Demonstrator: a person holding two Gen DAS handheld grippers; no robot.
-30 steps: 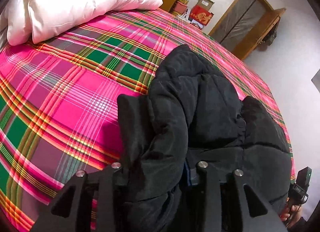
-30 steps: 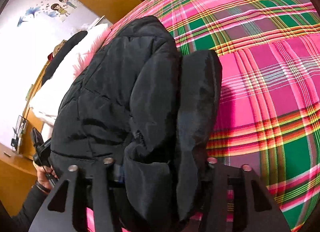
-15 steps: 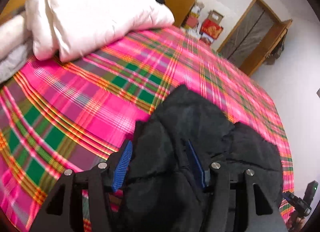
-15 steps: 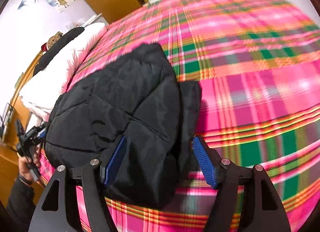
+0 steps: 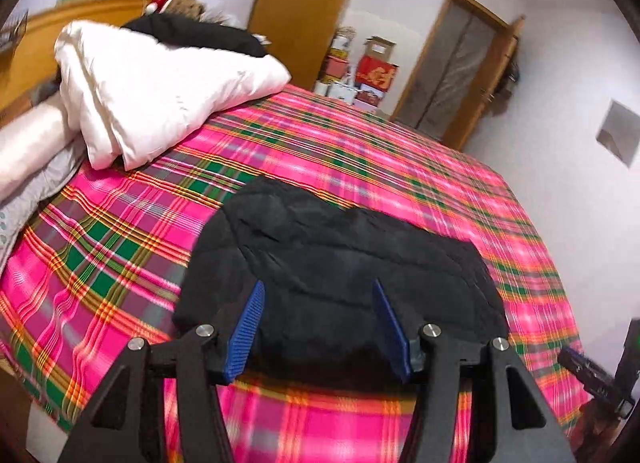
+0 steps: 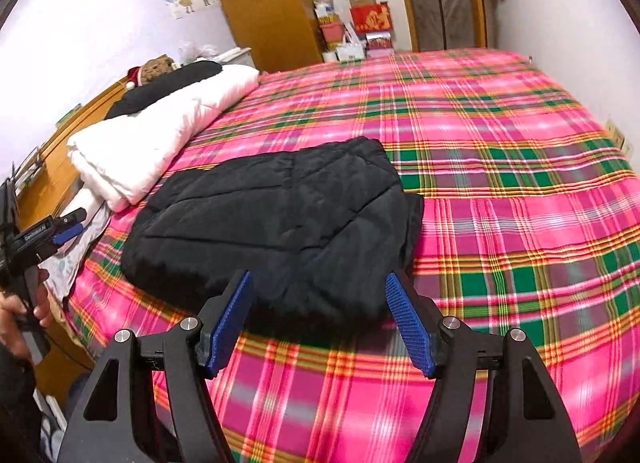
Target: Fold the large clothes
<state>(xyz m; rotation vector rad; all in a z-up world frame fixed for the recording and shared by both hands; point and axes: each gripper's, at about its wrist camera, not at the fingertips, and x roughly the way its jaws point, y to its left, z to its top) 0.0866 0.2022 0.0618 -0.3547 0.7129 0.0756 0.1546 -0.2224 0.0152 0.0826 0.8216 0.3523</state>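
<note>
A black puffer jacket (image 5: 340, 255) lies folded in a flat, compact bundle on the pink plaid bed (image 5: 120, 247). My left gripper (image 5: 318, 283) hovers above its near edge, open, with nothing between the blue pads (image 5: 248, 327). In the right wrist view the same jacket (image 6: 280, 215) sits left of the bed's middle. My right gripper (image 6: 320, 275) hangs over its near edge, open and empty. The left gripper (image 6: 52, 231) shows there at the far left, held by a hand (image 6: 24, 303). The right gripper's tip (image 5: 592, 375) appears at the lower right of the left wrist view.
A folded white duvet (image 5: 160, 91) with a dark garment (image 5: 192, 31) on top lies at the head of the bed. A wooden headboard (image 6: 52, 167) stands behind it. A wardrobe (image 6: 260, 3), stacked boxes (image 6: 368, 19) and a door (image 5: 452, 63) line the far wall.
Both grippers let go of the jacket, opened, and drew back and upward. The jacket now rests folded on the bed, farther from both cameras.
</note>
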